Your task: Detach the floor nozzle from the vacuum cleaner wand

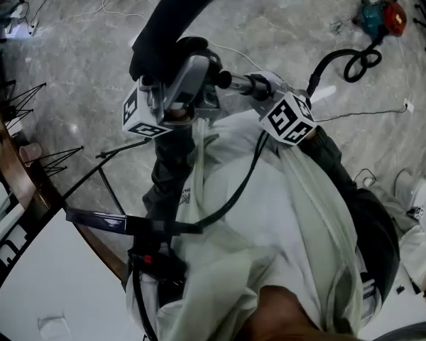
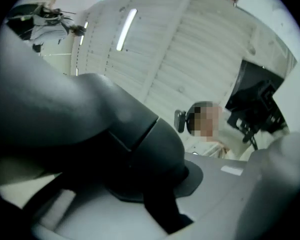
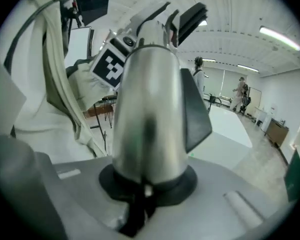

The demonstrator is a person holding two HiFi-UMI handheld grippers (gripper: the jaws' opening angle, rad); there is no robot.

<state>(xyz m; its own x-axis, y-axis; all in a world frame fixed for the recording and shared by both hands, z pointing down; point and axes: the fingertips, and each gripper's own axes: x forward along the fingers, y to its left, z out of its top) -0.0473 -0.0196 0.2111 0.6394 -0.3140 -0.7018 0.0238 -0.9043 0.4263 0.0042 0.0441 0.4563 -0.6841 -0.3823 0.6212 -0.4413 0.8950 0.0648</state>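
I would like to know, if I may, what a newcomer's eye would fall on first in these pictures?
First come the two grippers held close together in front of the person's chest. The left gripper is clamped on a bulky dark grey plastic vacuum part, and the right gripper grips a shiny silver metal wand tube. Next is the teal and red canister vacuum, on the grey marble floor at the head view's upper right.

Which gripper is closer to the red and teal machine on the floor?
Right. The right gripper, clamped on the silver wand, is on the side of the red and teal machine. The left gripper, clamped on the dark grey fitting, is farther off, beyond the right one.
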